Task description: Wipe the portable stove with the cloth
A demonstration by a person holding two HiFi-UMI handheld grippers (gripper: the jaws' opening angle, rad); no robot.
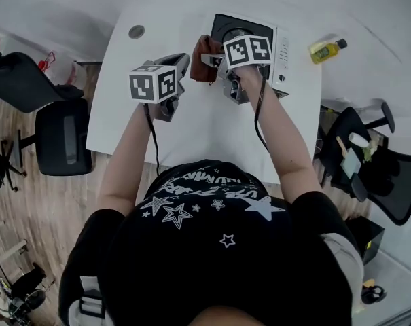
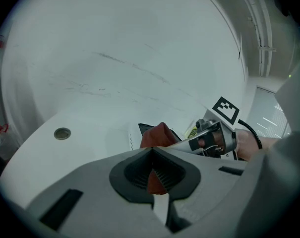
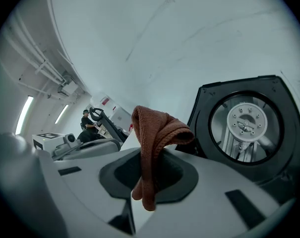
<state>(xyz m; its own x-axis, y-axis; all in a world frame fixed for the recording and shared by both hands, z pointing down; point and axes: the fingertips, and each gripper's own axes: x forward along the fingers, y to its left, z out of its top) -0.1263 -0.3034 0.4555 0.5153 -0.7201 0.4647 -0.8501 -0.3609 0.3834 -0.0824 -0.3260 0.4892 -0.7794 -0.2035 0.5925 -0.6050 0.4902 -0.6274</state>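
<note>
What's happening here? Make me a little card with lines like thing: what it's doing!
cloth: brown, folded over, hanging from the right tongs
right tongs: shut on the cloth, beside the stove
left tongs: close to the cloth; unclear whether gripping it
stove: on the white table
bottle: yellow, beyond the stove's right side

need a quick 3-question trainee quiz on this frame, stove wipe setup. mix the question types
1. Multiple choice: what is clamped in the right gripper? A) a sponge B) a brown cloth C) nothing
2. Fill in: in the head view, the yellow bottle lies on the table to the ____ of the stove.
3. True or false: the brown cloth lies spread flat over the burner.

Key: 1 B. 2 right. 3 false; it hangs from the right gripper's jaws, and the burner shows bare.
</note>
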